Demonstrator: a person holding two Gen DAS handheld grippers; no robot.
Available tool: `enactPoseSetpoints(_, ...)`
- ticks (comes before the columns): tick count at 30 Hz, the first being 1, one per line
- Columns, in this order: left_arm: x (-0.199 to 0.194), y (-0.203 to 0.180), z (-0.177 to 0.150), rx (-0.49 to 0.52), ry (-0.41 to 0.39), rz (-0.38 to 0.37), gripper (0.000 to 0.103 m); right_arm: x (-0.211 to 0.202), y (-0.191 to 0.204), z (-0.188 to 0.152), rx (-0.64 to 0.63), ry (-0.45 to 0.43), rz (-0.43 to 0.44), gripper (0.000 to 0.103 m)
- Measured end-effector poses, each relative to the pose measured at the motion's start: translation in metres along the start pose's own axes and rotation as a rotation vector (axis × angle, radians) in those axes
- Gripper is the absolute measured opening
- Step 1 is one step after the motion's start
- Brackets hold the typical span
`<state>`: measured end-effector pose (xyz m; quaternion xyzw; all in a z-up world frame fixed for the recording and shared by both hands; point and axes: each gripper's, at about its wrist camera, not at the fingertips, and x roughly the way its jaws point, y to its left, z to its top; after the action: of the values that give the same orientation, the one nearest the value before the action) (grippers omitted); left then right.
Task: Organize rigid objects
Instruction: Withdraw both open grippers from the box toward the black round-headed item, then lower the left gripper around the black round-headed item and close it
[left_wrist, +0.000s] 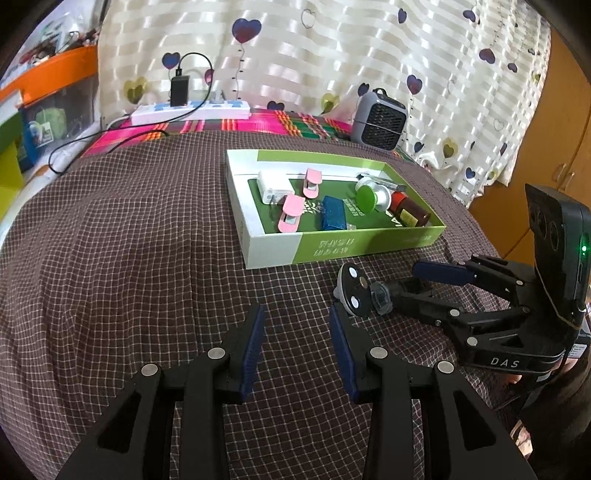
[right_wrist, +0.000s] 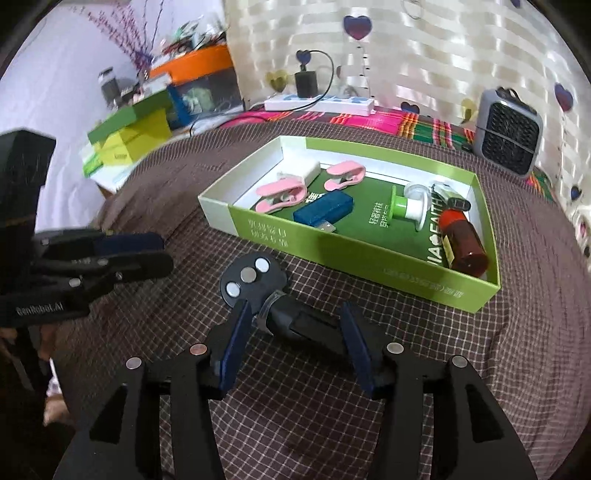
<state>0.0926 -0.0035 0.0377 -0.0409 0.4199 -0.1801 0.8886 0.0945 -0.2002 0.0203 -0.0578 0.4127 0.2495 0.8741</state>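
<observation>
A black phone mount with a round magnet disc (right_wrist: 251, 278) lies on the checked cloth. My right gripper (right_wrist: 295, 328) stands open astride its stem, and the pads do not press on it. In the left wrist view the mount (left_wrist: 352, 291) sits just right of my left gripper (left_wrist: 297, 325), which is open with nothing between its fingers. Behind it stands a green and white box (right_wrist: 332, 251) holding pink clips (right_wrist: 280, 194), a blue USB device (right_wrist: 323, 212), a white charger (right_wrist: 301, 171), a green knob (right_wrist: 400, 205) and a brown bottle (right_wrist: 463, 240).
A grey fan heater (right_wrist: 508, 134) and a white power strip (right_wrist: 321, 103) stand at the back by the curtain. Green boxes (right_wrist: 129, 136) and an orange-lidded bin (right_wrist: 199, 64) are at the far left. A wooden cupboard (left_wrist: 554, 147) is on the right.
</observation>
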Motion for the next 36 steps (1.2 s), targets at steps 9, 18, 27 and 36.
enactPoseSetpoints(9, -0.003, 0.003, -0.001, -0.007, -0.007, -0.006, 0.036, -0.005, 0.021, -0.008, -0.151, 0.055, -0.008, 0.051)
enactPoseSetpoints(18, -0.007, 0.004, -0.004, -0.007, -0.008, -0.011, 0.036, 0.004, 0.021, -0.005, -0.139, 0.076, -0.05, 0.051)
enactPoseSetpoints(27, -0.008, 0.008, -0.007, -0.011, 0.001, -0.012, 0.036, 0.009, 0.019, -0.003, -0.112, 0.075, -0.066, 0.051)
enactPoseSetpoints(36, -0.001, 0.011, -0.01, -0.034, 0.025, -0.026, 0.036, 0.011, 0.019, -0.008, -0.089, 0.07, -0.112, 0.045)
